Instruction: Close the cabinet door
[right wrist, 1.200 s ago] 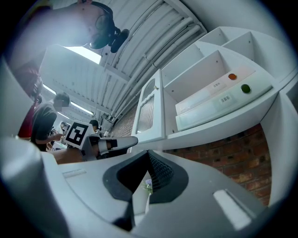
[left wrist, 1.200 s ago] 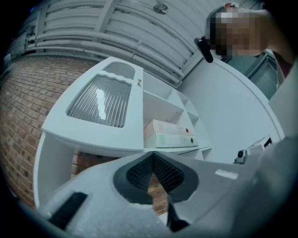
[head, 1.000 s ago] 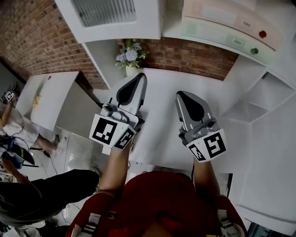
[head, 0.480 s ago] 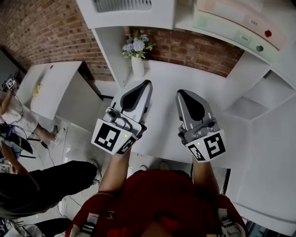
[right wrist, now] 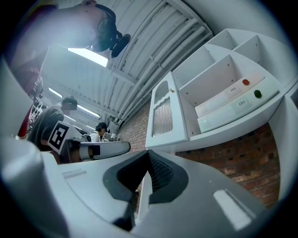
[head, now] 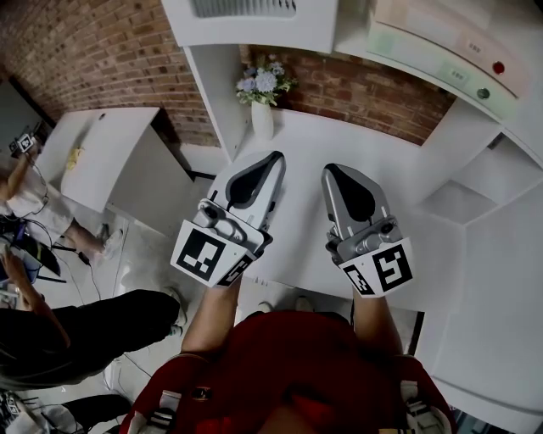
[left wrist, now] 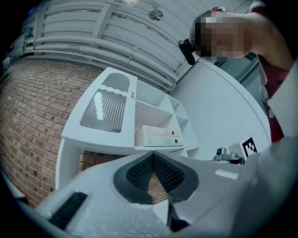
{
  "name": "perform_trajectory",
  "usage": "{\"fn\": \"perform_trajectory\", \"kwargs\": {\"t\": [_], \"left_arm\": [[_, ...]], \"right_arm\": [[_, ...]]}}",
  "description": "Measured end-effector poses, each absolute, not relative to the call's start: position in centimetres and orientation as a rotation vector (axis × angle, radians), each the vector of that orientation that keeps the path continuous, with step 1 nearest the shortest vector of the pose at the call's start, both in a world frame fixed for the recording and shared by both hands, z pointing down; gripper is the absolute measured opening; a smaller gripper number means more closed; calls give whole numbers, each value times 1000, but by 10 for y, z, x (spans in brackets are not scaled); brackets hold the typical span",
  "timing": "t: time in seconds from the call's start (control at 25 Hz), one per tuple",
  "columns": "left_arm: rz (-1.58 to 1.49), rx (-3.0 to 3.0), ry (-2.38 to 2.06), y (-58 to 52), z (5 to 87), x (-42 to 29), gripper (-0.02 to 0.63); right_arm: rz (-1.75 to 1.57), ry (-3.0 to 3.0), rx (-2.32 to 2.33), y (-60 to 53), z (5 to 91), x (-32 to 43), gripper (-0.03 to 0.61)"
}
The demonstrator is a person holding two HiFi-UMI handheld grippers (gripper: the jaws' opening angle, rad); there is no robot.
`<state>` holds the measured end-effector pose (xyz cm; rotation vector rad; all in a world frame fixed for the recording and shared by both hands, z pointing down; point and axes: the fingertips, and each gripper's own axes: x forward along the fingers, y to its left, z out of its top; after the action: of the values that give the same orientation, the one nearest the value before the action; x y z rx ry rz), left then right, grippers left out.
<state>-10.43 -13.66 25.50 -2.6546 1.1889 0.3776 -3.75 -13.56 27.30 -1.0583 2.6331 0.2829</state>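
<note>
The white wall cabinet (head: pixel 441 51) hangs above the counter with its door (head: pixel 246 15) swung open; the door has a ribbed glass panel (left wrist: pixel 104 111). In the right gripper view the door (right wrist: pixel 163 116) stands out edge-on, left of the open shelves. My left gripper (head: pixel 276 158) and right gripper (head: pixel 327 169) are side by side over the white counter (head: pixel 297 136), both below the cabinet and apart from the door. Both point up and forward. Each is shut with nothing between its pads (left wrist: pixel 151 158), (right wrist: pixel 148 154).
Two flat boxes (left wrist: pixel 158 137) with a red and a green dot lie on the cabinet's lower shelf. A vase of flowers (head: pixel 263 93) stands against the brick wall (head: pixel 110 51). People are at the far left (head: pixel 25 203); a white table (head: pixel 93 161) is beside them.
Both grippers have shifted a little forward over the counter toward the cabinet, the left one also rightward. Their jaws stay shut. The door has not moved.
</note>
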Motion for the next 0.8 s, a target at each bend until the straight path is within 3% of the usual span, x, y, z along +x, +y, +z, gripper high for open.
{"fn": "perform_trajectory", "kwargs": {"t": [0.8], "left_arm": [[400, -2640, 1211, -142, 252, -108, 1]], "right_arm": [[317, 2643, -1071, -142, 273, -37, 12]]}}
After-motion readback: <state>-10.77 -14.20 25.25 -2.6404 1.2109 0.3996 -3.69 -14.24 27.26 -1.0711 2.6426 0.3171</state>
